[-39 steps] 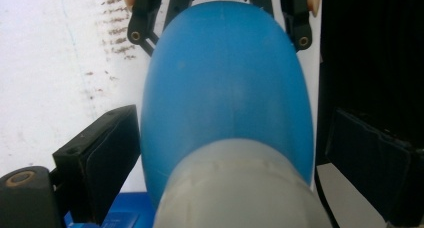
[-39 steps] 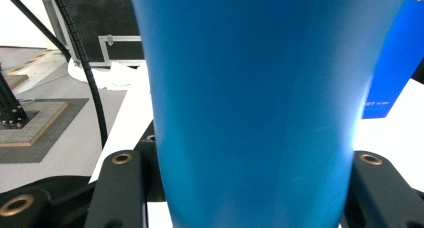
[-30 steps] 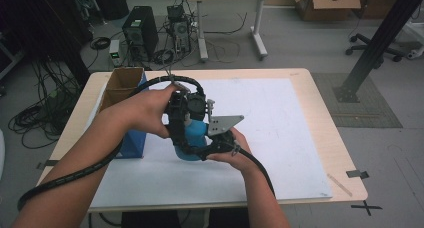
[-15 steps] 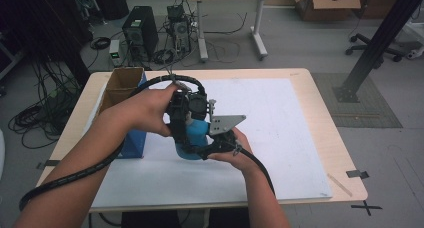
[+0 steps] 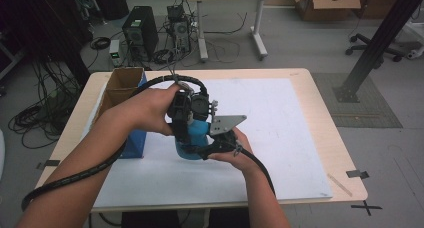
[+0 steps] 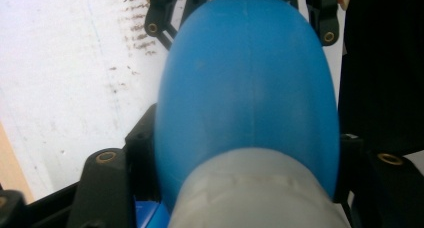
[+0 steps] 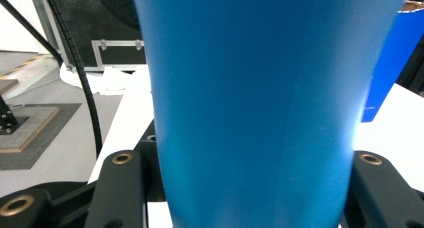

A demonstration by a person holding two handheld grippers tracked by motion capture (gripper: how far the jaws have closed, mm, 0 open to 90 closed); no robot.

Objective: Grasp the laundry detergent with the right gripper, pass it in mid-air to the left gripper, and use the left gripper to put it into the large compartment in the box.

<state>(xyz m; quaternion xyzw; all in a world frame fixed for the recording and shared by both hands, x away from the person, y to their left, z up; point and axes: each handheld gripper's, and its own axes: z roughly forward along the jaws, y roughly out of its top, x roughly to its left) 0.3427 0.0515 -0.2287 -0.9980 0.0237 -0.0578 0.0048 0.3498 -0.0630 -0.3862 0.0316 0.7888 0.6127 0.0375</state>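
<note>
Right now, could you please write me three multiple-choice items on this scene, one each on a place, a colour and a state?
1. Where does the cardboard box stand?
A. at the table's left edge
B. at the table's right edge
C. on the floor

2. What colour is the bottle body?
A. red
B. blue
C. green

3. How is the bottle held?
A. it lies free on the sheet
B. by the left claw alone
C. by both claws, the right claw too

Key: 1 A, the high view shows the box left of both hands. 2 B, both gripper views show blue. 3 C, each gripper view shows the bottle between its own jaws; the left jaws have just been closing on it.
</note>
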